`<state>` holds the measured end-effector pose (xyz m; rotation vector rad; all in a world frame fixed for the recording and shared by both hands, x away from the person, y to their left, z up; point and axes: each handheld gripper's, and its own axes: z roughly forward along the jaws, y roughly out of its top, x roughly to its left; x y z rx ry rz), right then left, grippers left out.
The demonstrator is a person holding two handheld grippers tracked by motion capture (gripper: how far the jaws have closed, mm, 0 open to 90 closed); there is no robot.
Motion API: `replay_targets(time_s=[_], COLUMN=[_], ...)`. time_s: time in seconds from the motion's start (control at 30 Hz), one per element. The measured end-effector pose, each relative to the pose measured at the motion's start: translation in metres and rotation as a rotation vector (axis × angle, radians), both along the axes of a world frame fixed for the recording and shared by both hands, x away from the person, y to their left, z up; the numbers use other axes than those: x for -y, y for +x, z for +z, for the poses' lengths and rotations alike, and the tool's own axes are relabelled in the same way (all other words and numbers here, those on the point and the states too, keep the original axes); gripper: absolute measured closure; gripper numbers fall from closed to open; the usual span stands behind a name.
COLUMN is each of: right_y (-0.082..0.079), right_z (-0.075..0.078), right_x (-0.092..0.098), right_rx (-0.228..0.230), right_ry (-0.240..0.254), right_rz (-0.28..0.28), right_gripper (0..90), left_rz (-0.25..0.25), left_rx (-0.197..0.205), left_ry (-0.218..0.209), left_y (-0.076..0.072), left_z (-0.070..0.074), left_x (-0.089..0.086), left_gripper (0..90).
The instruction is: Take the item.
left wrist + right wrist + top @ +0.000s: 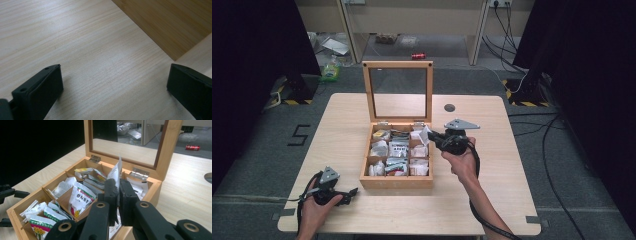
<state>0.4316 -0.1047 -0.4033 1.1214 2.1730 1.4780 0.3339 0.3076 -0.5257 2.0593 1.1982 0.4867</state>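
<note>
Pinching a thin white paper packet tight in my right gripper, I hold it just above the back corner of the wooden box so it comes free of the little compartments. My left gripper rests on the smooth pale table near the box, jaws wide apart and empty.

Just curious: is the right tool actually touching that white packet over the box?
Touching. In the right gripper view, the right tool has its jaws pinched on the white packet.
</note>
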Motion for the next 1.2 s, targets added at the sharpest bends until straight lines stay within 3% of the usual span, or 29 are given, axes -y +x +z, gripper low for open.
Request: replay_targets(time_s=[0.53,0.87,1.2], right_y=[-0.015,-0.017,-0.013], right_z=[-0.003,-0.007,-0.023], right_x=[0.045,0.068,0.076], right_rx=[0.024,0.02,-0.007], right_ry=[0.04,0.038,0.005], right_rz=[-0.055,-0.1,-0.129], right_gripper=[86.4,86.3,86.2], left_rz=[0.0,0.003,0.002], left_rx=[0.0,0.0,-0.001], left_ry=[-0.001,-0.002,0.0], left_y=[0.0,0.0,0.0], left_z=[0.0,0.0,0.0], left_x=[0.0,0.0,0.0], left_gripper=[0.0,0.0,0.0])
